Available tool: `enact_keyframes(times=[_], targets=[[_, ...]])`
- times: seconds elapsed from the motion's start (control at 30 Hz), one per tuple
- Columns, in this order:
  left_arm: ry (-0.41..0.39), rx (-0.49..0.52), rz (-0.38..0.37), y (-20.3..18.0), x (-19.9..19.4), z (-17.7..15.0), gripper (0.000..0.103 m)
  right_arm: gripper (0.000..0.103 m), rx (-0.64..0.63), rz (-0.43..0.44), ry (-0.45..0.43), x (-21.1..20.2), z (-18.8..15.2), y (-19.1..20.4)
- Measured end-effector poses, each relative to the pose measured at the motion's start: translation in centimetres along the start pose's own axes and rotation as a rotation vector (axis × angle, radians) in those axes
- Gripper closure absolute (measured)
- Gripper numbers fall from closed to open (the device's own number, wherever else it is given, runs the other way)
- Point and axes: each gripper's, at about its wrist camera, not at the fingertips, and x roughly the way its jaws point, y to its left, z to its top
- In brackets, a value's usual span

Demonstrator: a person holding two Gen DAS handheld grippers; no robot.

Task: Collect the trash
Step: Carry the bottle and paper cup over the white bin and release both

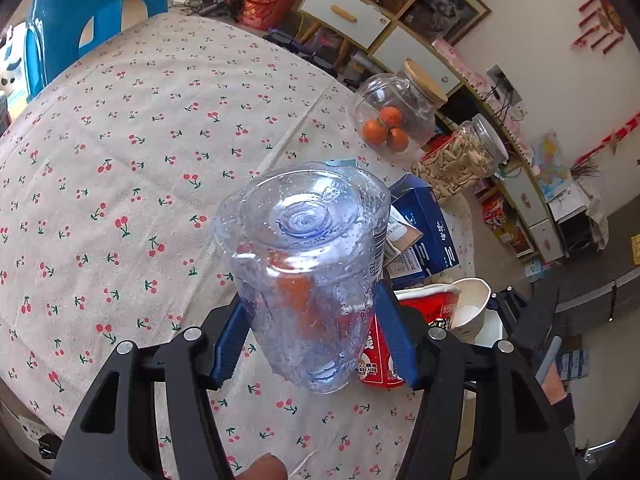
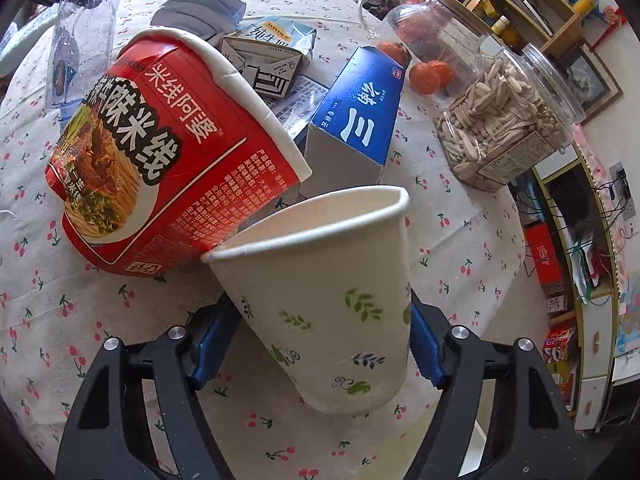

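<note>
Two pieces of trash are in your grippers, none visibly binned yet. No bin or bag shows in either view, so nothing counts as collected.

Left first: your left gripper (image 1: 316,344) is clamped partway closed on a clear plastic bottle (image 1: 308,268), blue pads pressing both sides, base pointing toward the camera. It looks lifted clear of the cherry-print tablecloth (image 1: 120,180).

Right: your right gripper (image 2: 322,344) has a white paper cup (image 2: 332,304) with a leaf print between its blue pads; the pads sit against the cup walls, so read it as gripped, jaws fairly wide. Cup mouth tilts toward 11 o'clock, rim touching or just beside the red noodle tub (image 2: 168,152).

Left on the table: noodle tub on its side at 10 o'clock of the cup, milk carton (image 2: 268,60) at 12, blue box (image 2: 360,112) at 1 o'clock.

Jar of oranges (image 2: 424,40) and jar of seeds (image 2: 508,120) at 2 o'clock probably are not trash.

Judgement: early stage, three items still to pick.
</note>
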Motion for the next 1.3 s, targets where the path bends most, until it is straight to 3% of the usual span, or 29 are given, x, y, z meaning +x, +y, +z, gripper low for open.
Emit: enact_keyframes(times=[0.2,0.3,0.67,0.9,1.1,1.3], targets=[[0.001,-0.003,0.001,-0.1,0.2,0.0,0.044,0.040,0.212,0.089,-0.075,-1.7,-0.9,-1.5],[-0.013,0.001,-0.004,-0.2,-0.1,0.0,0.044,0.041,0.290,0.084,-0.128,-3.3,-1.2,-1.9],[-0.098,0.042,-0.049,-2.4,-1.3,-0.7,0.044,0.041,0.565,-0.020,-0.289,-11.0,-3.0,-2.7],[-0.200,0.107,-0.085,-5.6,-3.2,-1.3,0.044,0.041,0.789,-0.136,-0.369,-14.4,-7.5,-4.7],[-0.290,0.187,-0.064,-9.1,-4.7,-2.0,0.044,0.040,1.034,-0.221,-0.346,-13.2,-12.7,-8.7],[-0.270,0.199,-0.136,-13.0,-3.0,-2.4,0.044,0.040,1.281,-0.288,-0.223,-9.0,-18.1,-11.8]])
